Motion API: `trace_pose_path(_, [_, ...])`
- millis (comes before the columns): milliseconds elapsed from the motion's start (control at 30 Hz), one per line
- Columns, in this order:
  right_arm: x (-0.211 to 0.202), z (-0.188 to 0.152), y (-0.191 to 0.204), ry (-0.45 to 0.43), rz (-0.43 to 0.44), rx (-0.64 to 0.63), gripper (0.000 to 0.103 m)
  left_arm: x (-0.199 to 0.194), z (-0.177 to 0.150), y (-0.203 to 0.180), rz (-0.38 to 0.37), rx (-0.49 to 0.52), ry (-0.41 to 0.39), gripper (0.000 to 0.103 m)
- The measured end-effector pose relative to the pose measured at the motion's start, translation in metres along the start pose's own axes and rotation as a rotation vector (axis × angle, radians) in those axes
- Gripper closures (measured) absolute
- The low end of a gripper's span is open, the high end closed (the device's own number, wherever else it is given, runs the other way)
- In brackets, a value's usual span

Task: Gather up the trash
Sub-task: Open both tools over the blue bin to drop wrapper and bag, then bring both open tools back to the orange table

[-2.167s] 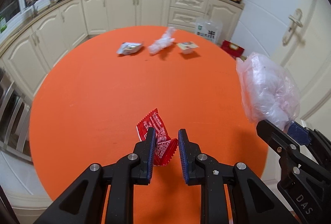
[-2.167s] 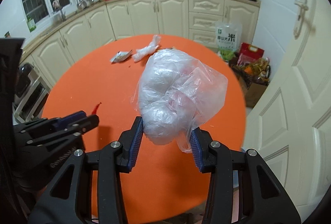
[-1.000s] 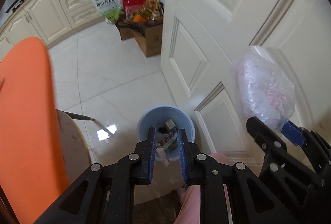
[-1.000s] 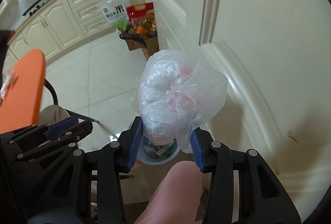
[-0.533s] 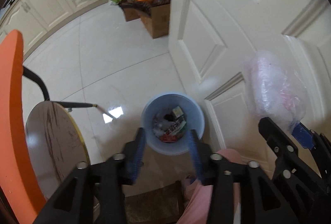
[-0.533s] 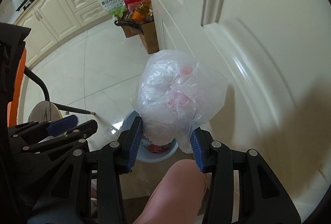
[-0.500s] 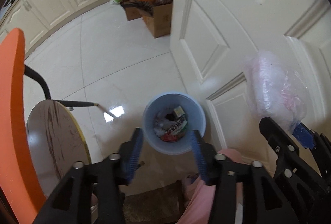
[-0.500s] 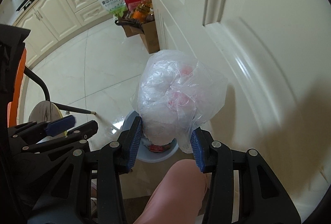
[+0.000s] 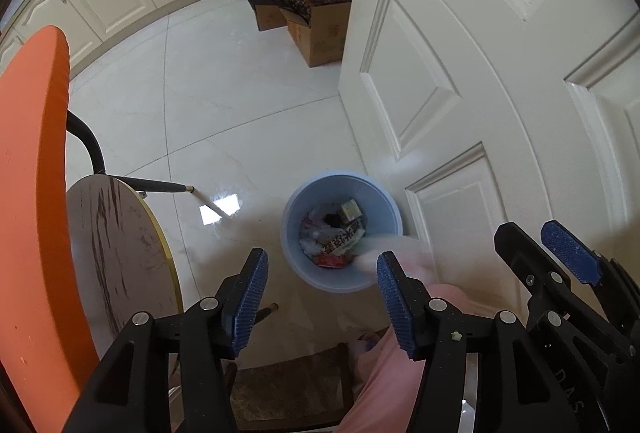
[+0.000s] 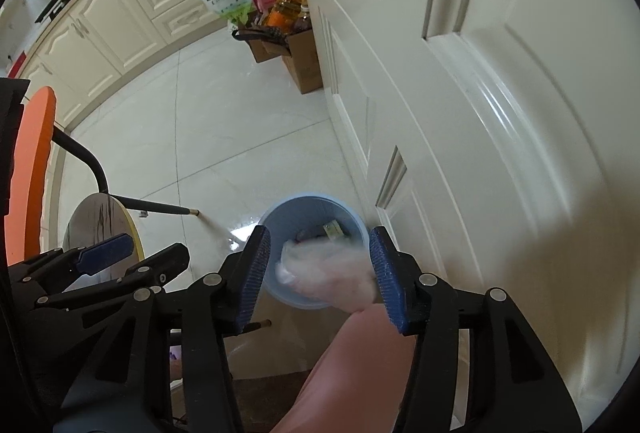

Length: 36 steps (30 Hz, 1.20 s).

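A pale tiled kitchen floor [image 9: 240,105] fills the left wrist view, with cream cabinets at the top, a white panelled door [image 9: 480,73] on the right and the orange tabletop [image 9: 28,193] edge-on along the left. A round wooden stool [image 9: 116,257] stands just beside that edge. Cardboard boxes [image 9: 316,29] packed with bottles and bags sit by the door. A blue bin [image 9: 298,269] stands on the floor close to the door, wrappers and a red packet [image 9: 340,243] lying inside it. The left tool [image 9: 320,289] points down over the bin, its jaws opening with nothing between them. A blurred clear plastic bag [image 9: 400,253] shows at the bin's near right rim. The right tool [image 9: 556,245] is at the lower right, its blue pad bare.

In the right wrist view the same floor, cabinets and door [image 10: 500,113] appear, the bin [image 10: 276,221] directly below. The right tool [image 10: 320,265] is released and its jaws are opening; the plastic bag [image 10: 324,269], smeared by motion, lies between the pads over the bin's mouth, apparently free of both. A pink-clad leg [image 10: 352,361] rises from the bottom edge. The left tool [image 10: 132,253] sits at the lower left, parted.
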State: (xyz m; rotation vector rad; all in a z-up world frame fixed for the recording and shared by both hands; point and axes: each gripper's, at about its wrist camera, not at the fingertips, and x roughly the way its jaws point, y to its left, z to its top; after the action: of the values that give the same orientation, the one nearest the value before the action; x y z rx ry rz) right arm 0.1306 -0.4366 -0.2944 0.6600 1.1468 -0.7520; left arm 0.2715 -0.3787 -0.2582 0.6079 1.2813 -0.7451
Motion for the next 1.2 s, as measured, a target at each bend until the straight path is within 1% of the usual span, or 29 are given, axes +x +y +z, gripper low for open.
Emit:
trace_pose_path(100, [-0.006, -0.002, -0.002, -0.011, -0.008, 0.002, 0.053, -0.007, -0.002, -0.001, -0.005, 0.011, -0.016, 0.05])
trace_pose_path(300, [-0.03, -0.008, 0.0, -0.045, -0.027, 0.006, 0.052, -0.036, -0.019, 0.004, -0.032, 0.022, -0.042, 0.05])
trace_pose_path(500, [-0.069, -0.015, 0.008, -0.129, -0.037, 0.006, 0.051, -0.078, -0.04, 0.013, -0.062, 0.022, -0.114, 0.05])
trace_pose_path(567, [-0.085, -0.02, 0.012, -0.163, -0.039, 0.01, 0.047, -0.093, -0.052, 0.019, -0.078, 0.024, -0.14, 0.048])
trace_pose_path(633, [-0.102, -0.027, 0.017, -0.194, -0.047, 0.006, 0.045, -0.106, -0.063, 0.026, -0.096, 0.02, -0.16, 0.046])
trace_pose_path(700, [-0.115, -0.032, 0.023, -0.219, -0.05, -0.003, 0.043, -0.123, -0.078, 0.036, -0.116, 0.012, -0.191, 0.046])
trace_pose_path(800, [-0.138, -0.042, 0.038, -0.271, -0.058, -0.023, 0.037, -0.145, -0.1, 0.052, -0.126, -0.006, -0.232, 0.045])
trace_pose_path(833, [-0.147, -0.046, 0.044, -0.291, -0.055, -0.031, 0.035, -0.152, -0.107, 0.058, -0.13, -0.012, -0.244, 0.044])
trace_pose_path(933, [-0.164, -0.056, 0.06, -0.321, -0.021, -0.054, 0.034, -0.177, -0.137, 0.084, -0.13, -0.047, -0.295, 0.04])
trace_pose_path(1000, [-0.173, -0.062, 0.073, -0.34, -0.003, -0.071, 0.027, -0.191, -0.156, 0.099, -0.115, -0.075, -0.322, 0.04])
trace_pose_path(1033, [-0.177, -0.066, 0.08, -0.353, -0.001, -0.078, 0.02, -0.196, -0.166, 0.105, -0.116, -0.086, -0.337, 0.039])
trace_pose_path(1067, [-0.181, -0.069, 0.085, -0.367, 0.004, -0.087, 0.018, -0.205, -0.178, 0.117, -0.117, -0.105, -0.355, 0.037])
trace_pose_path(1200, [-0.196, -0.08, 0.117, -0.401, 0.045, -0.15, 0.018, -0.226, -0.218, 0.144, -0.094, -0.16, -0.411, 0.033])
